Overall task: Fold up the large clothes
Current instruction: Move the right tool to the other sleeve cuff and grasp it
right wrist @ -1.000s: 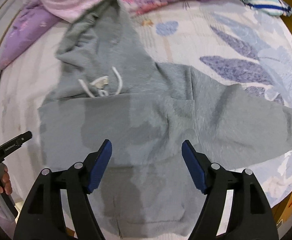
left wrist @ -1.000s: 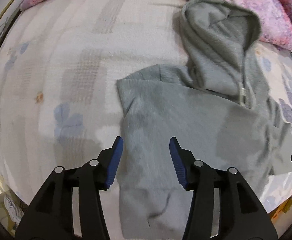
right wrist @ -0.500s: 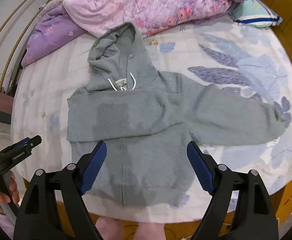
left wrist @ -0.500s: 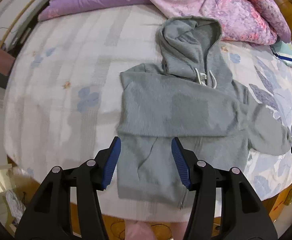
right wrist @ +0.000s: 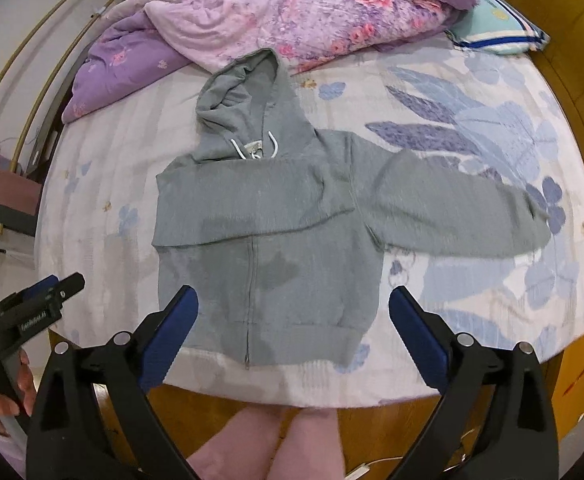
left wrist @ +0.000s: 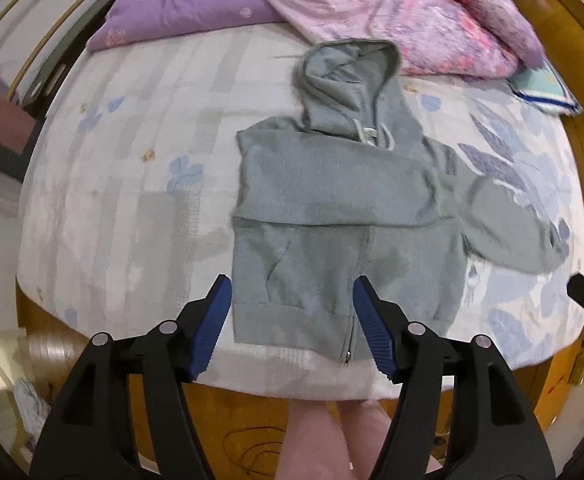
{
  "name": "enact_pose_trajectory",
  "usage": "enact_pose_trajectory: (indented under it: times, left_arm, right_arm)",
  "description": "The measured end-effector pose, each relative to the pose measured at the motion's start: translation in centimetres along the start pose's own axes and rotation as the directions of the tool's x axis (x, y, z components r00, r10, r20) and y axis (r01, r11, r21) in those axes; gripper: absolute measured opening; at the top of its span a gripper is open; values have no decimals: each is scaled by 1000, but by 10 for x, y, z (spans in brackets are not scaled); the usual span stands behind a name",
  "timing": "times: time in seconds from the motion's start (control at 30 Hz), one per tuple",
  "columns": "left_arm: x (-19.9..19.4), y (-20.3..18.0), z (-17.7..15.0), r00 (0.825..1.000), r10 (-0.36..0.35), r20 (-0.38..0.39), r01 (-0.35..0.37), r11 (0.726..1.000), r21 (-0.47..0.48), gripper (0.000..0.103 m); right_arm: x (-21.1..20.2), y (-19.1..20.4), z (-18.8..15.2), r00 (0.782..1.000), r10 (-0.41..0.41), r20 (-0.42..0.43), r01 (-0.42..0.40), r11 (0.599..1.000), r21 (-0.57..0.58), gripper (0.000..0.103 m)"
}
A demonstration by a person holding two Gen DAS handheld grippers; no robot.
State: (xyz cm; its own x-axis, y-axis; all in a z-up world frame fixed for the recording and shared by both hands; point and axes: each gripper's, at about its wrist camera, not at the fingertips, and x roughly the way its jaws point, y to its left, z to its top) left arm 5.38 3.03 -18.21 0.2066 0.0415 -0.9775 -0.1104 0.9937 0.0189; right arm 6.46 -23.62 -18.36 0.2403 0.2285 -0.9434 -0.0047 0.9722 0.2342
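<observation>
A grey zip hoodie [left wrist: 344, 216] [right wrist: 267, 216] lies flat on the bed, hood toward the far pillows, hem at the near edge. Its left sleeve is folded across the chest; the right sleeve [right wrist: 460, 212] stretches out to the right. My left gripper [left wrist: 292, 320] hangs high above the hem, its jaws opening with nothing between them. My right gripper [right wrist: 292, 332] is also high over the hem, its jaws opening wide and empty. The left gripper also shows at the left edge of the right wrist view [right wrist: 47, 292], held by a hand.
A pink and purple floral quilt [right wrist: 292, 16] is bunched at the head of the bed. A pale blue pillow [right wrist: 500, 28] lies at the far right. The bed sheet [left wrist: 131, 168] has a wooden frame round it. The person's legs [right wrist: 271, 444] stand at the near edge.
Both grippers have risen and pulled back from the hoodie, so the whole garment and the bed edge now show. Both pairs of jaws have spread wider.
</observation>
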Motion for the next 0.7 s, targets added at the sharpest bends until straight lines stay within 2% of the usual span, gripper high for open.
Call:
enact_pose_trajectory:
  times: [0.2, 0.4, 0.63, 0.7]
  left_arm:
    - [-10, -22, -9, 999, -8, 50, 2, 993, 120, 66]
    - [-19, -48, -10, 994, -82, 71, 65, 974, 217, 66]
    - [-20, -85, -7, 988, -139, 73, 114, 954, 278, 66]
    - [-18, -97, -4, 988, -137, 73, 110, 948, 298, 66]
  right_arm:
    - [-22, -1, -23, 998, -43, 46, 41, 998, 57, 93]
    - [-43, -15, -50, 987, -121, 102, 103, 981, 162, 93]
    - [-59, -55, -64, 985, -41, 166, -6, 963, 270, 93]
    - [-63, -67, -64, 984, -43, 175, -10, 956, 293, 93]
